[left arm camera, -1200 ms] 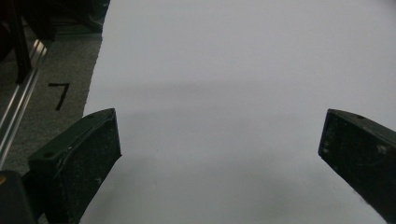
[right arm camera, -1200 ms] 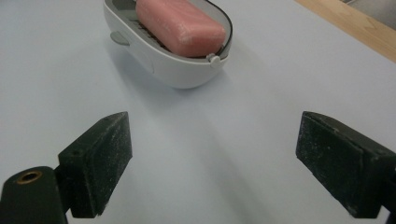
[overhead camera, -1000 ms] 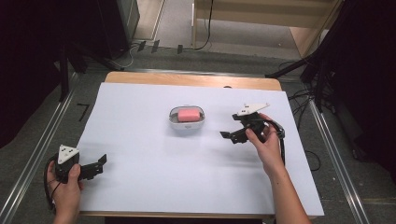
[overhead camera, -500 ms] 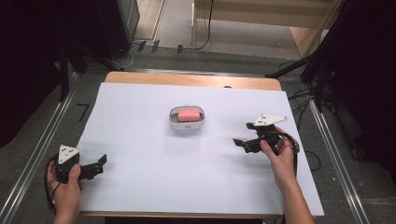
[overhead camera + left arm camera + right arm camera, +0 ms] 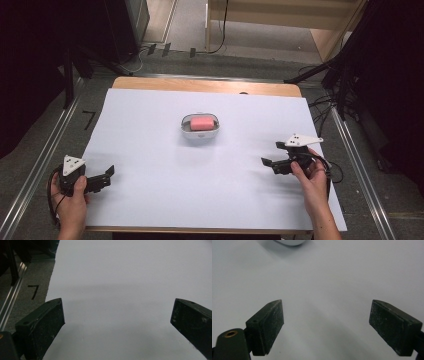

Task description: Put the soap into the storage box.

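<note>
**Soap in dish at table's middle, both tongs spread and empty**

Pink soap lying in white dish, near centre of table, a little toward far edge. Probably light, firm yet slick; likely to squirt out of a hard pinch, so best taken across the short sides, low and square. Dish probably light too, smooth-rimmed, apt to slide on the white sheet if nudged; rim stands a little above the soap's sides, leaving only the top to catch.

Left tongs near the left near corner, jaws spread wide, nothing between. Right tongs near the right edge, well apart from dish, jaws spread, nothing between; seen closing slightly just now. In right gripper view, dish edge at top, bare sheet ahead of the tongs.

Nothing in the way between either tongs and dish. Off the table: floor rails, cables, a "7" mark.
</note>
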`<state>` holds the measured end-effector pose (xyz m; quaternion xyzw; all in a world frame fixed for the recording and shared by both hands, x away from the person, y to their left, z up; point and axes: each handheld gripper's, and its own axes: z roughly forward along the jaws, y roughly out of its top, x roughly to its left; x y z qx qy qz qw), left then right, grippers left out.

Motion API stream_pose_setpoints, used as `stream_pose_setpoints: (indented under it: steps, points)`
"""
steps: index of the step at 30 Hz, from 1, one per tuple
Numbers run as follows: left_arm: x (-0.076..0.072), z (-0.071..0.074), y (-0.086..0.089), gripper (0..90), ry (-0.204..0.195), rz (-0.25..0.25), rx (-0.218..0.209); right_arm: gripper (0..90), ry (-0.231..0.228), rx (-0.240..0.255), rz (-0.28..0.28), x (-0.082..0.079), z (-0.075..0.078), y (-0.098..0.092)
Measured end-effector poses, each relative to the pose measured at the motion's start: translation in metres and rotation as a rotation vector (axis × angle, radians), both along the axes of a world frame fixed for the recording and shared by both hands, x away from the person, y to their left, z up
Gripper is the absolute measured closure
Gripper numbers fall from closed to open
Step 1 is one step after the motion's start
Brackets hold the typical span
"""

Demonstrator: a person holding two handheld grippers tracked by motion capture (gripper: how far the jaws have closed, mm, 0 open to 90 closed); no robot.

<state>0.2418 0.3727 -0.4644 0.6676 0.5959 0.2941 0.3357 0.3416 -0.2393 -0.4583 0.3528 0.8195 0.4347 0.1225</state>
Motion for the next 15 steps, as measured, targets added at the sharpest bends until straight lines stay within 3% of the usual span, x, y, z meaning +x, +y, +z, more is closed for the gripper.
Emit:
stream_pose_setpoints:
  steps: [15]
  points:
    - [0.000,0.000,-0.001,0.0,0.002,0.003,0.016,12.9,0.016,0.047,-0.073,-0.041,-0.017,-0.043]
